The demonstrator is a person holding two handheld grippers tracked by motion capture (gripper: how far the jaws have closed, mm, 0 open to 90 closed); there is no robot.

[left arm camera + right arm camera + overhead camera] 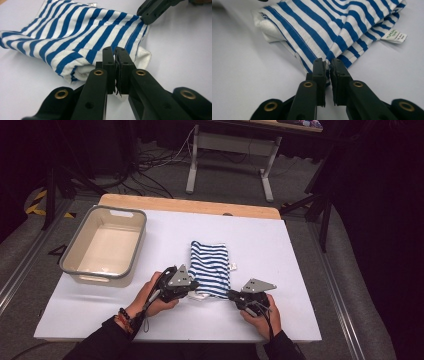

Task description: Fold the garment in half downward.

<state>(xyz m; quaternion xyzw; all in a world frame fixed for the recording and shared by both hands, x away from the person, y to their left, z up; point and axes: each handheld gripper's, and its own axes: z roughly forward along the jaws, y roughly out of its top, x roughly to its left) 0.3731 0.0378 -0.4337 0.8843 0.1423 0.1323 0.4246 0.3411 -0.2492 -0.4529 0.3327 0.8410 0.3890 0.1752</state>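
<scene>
Folded blue-and-white striped cotton cloth (210, 268) mid-table, right of grey-rimmed cream plastic tub (106, 245). Left gripper (115, 53) nipping near-left corner; right gripper (327, 62) nipping near-right corner. White sewn-in tag (396, 36), green print illegible.

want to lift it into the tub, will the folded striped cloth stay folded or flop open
Probably flops: the striped cloth is soft knit lying in loose, uneven layers with a white inner layer poking out. Likely light. Each gripper, left and right, pinches just one near corner, so the far end would likely sag toward the tub.
</scene>
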